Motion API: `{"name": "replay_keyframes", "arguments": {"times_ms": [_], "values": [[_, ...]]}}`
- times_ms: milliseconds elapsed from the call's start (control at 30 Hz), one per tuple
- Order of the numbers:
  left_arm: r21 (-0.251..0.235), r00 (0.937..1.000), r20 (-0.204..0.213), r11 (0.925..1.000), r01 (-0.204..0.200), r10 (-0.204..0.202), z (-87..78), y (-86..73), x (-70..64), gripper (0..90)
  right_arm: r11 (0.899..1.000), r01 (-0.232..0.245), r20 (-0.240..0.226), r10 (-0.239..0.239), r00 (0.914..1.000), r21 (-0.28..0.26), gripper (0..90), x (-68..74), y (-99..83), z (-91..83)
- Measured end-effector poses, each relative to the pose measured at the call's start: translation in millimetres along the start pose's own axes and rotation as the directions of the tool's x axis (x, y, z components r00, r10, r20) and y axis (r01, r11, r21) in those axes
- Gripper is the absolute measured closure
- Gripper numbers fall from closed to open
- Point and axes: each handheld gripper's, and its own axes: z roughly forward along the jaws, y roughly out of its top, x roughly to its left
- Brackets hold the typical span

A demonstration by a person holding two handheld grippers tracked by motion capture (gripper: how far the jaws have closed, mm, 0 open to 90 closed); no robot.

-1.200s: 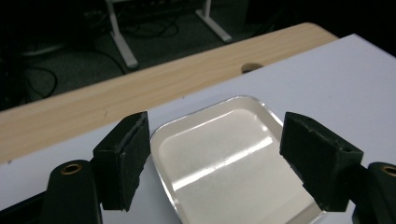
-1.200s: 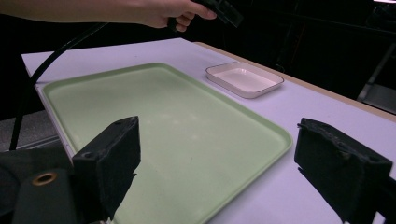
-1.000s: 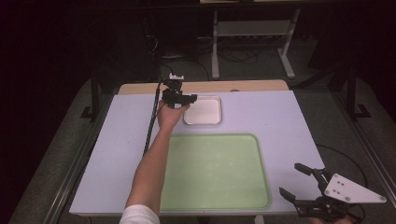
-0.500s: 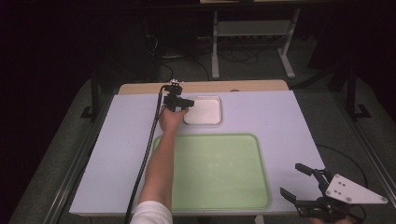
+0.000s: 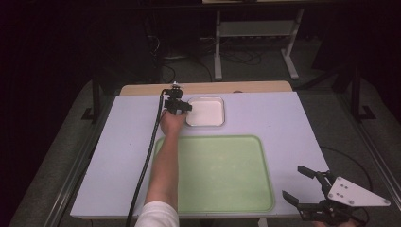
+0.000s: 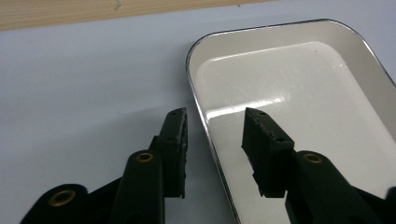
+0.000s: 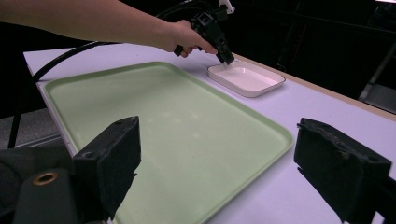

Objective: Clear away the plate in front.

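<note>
A lavender table top [image 5: 283, 123] carries a plain green tray [image 5: 217, 172], no lettering legible anywhere. Behind it sits the white enamel dish [image 5: 206, 111]. The left gripper [image 6: 212, 130] straddles its near rim, jaws apart; the right gripper [image 5: 300, 187] hangs wide open at the table's corner.

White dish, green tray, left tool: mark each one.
white dish [image 6: 299, 93], left gripper view, on its glossy floor.
green tray [image 5: 222, 175], high view, on its bare floor.
left tool [image 6: 215, 133], left gripper view, midway between its fingertips.
</note>
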Motion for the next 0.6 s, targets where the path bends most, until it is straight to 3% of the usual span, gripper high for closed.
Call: {"name": "replay_keyframes", "arguments": {"times_ms": [100, 233, 367, 600], "values": [[0.023, 0.9995, -0.026, 0.9996, -0.018, 0.019, 2.8, -1.0, -2.7, 60.7, 1.0, 0.001, 0.0, -0.001, 1.0, 0.0, 14.0, -0.2, -0.1, -0.2], [0.046, 0.9996, -0.027, 0.999, -0.001, 0.002, 5.7, -2.2, -1.9, 65.8, 1.0, 0.005, -0.001, -0.005, 1.0, 0.004, 14.1, 0.9, 0.5, 0.0], [0.063, 1.0, -0.003, 0.998, 0.006, -0.006, 7.1, -2.9, -1.9, 68.7, 1.0, 0.008, -0.004, -0.008, 1.0, 0.007, 14.1, 1.2, 0.4, 0.4], [0.068, 0.9998, -0.001, 0.9974, 0.022, -0.022, 8.0, -3.2, -3.3, 72.8, 1.0, 0.016, -0.01, -0.016, 0.9998, 0.008, 14.8, 2.2, 0.7, 0.8]]}}
